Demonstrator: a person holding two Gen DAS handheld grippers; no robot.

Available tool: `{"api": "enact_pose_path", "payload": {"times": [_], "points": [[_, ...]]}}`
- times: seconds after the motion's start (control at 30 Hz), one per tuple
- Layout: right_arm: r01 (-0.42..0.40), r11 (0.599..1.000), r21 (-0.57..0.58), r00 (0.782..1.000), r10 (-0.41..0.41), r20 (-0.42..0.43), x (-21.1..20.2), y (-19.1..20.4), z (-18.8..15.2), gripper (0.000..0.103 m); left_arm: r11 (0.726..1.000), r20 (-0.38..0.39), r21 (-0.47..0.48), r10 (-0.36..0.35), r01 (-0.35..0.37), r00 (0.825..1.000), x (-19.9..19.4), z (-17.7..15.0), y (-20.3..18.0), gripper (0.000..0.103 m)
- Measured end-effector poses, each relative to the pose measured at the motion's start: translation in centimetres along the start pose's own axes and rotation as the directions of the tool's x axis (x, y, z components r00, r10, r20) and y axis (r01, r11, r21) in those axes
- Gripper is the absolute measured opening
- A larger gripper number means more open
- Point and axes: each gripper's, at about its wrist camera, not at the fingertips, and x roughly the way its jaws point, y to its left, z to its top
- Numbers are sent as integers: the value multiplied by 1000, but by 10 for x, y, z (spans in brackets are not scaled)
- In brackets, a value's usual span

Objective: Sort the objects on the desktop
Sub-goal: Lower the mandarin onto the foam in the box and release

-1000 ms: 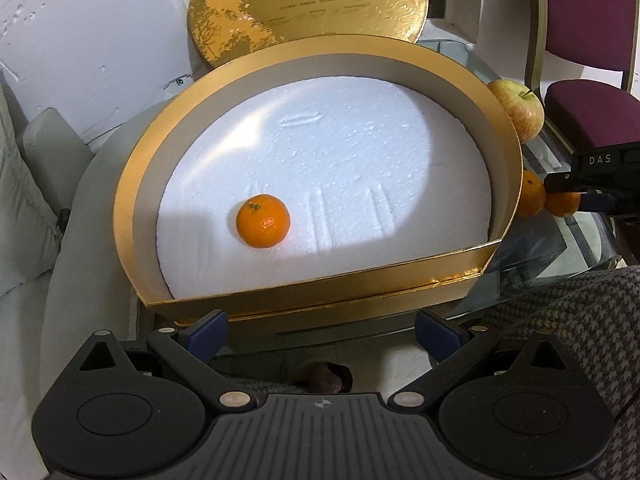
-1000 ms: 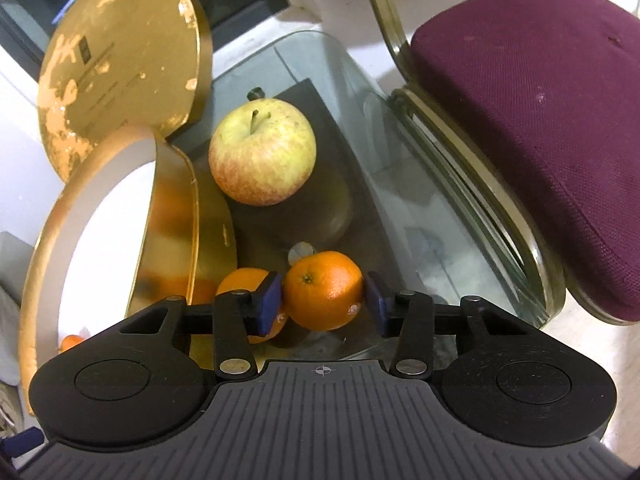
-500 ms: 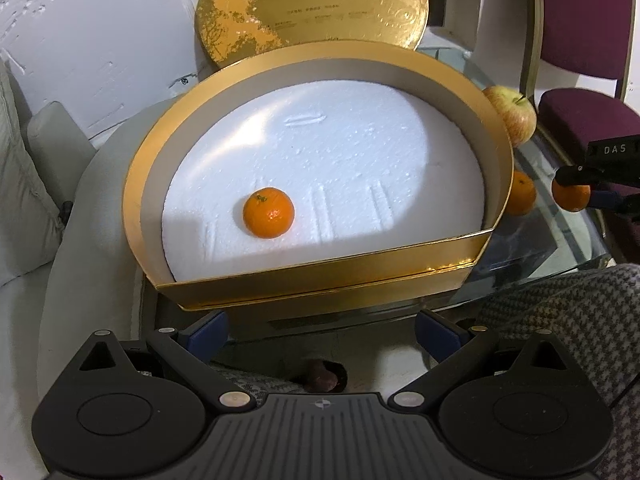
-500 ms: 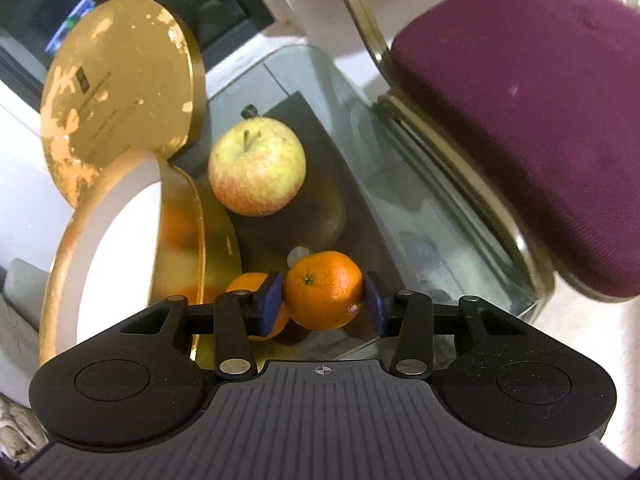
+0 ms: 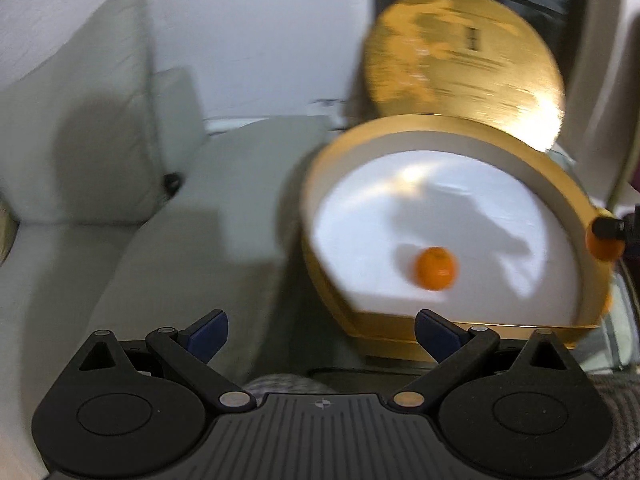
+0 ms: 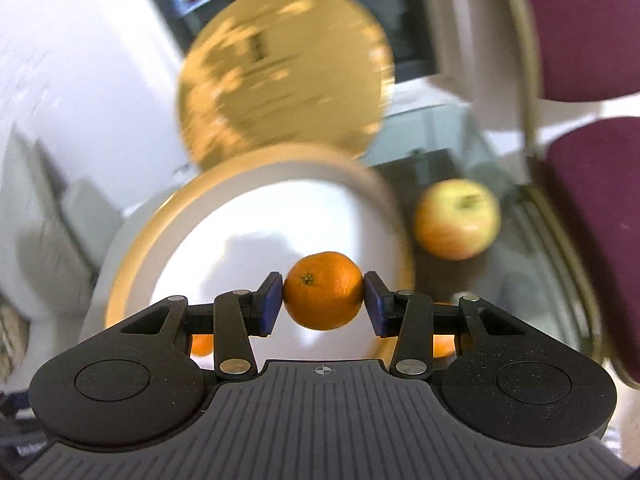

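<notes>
My right gripper (image 6: 323,298) is shut on a tangerine (image 6: 323,290) and holds it in the air over the right part of the gold round box (image 6: 132,248) with its white foam floor. The left wrist view shows that same held tangerine (image 5: 605,242) at the box's right rim. A second tangerine (image 5: 435,268) lies on the foam inside the box (image 5: 460,126). My left gripper (image 5: 322,334) is open and empty, low and to the left of the box. A yellow-red apple (image 6: 457,219) sits on the glass table right of the box.
The gold lid (image 6: 280,68) leans upright behind the box. Another tangerine (image 6: 444,346) lies on the glass table (image 6: 440,128), partly hidden by my right gripper. Maroon chairs (image 6: 592,216) stand at the right. A pale sofa cushion (image 5: 80,128) fills the left.
My right gripper lifted the tangerine off the glass and swung it left over the box. The left gripper's view swung left, so the box now sits at the right. Both views are motion-blurred.
</notes>
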Motion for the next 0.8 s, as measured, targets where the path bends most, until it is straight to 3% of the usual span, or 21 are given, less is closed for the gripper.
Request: {"api": "enact_pose_path", "payload": {"times": [0.27,0.8], "points": [[-37,992,-119,984,15,-178,61,54,-27,45,999,-83,-48,-27,23,996,20,-14,21,101],[-29,985,-168,957,-21,-290,99,72,-48,47,996,-99,-40,-79,76,992,25,-16,14,101]]}}
